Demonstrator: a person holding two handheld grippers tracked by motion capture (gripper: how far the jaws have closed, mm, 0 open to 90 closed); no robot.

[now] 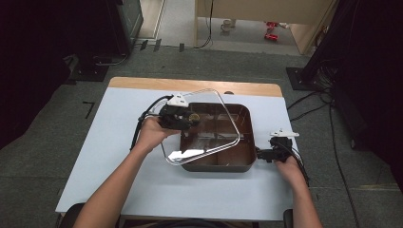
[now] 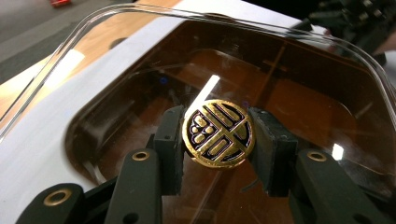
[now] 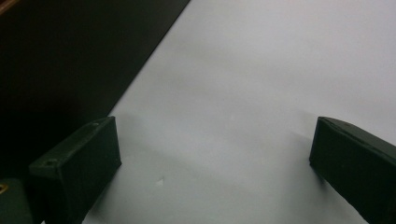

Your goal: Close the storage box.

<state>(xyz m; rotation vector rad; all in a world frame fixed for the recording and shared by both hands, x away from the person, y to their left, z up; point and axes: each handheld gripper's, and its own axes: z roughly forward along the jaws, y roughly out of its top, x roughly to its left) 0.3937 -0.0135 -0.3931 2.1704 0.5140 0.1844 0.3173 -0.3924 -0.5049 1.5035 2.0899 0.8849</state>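
**Desk:** What's centre frame?

**Photographer:** A clear glass lid (image 1: 204, 124), tilted over a dark square divided pot (image 1: 247, 156) on the white tabletop (image 1: 119, 142). The left gripper (image 2: 218, 140) has its jaws clamped on the lid's round gold knob (image 2: 218, 134).

**Desk:** And at right?

**Photographer:** The right gripper (image 1: 271, 153) sits just beside the pot, jaws wide, holding nothing.

**Desk:** Handling?

**Photographer:** Likely stiff, slick and breakable; the knob looks the surest hold.

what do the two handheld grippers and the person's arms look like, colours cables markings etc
Both grippers are black, each topped by a pale three-cornered plate, with black cables trailing: left gripper, right gripper. Up close, the blocky matte black fingers hang on arms with brass-ringed holes. The forearms are bare, no sleeves in sight.
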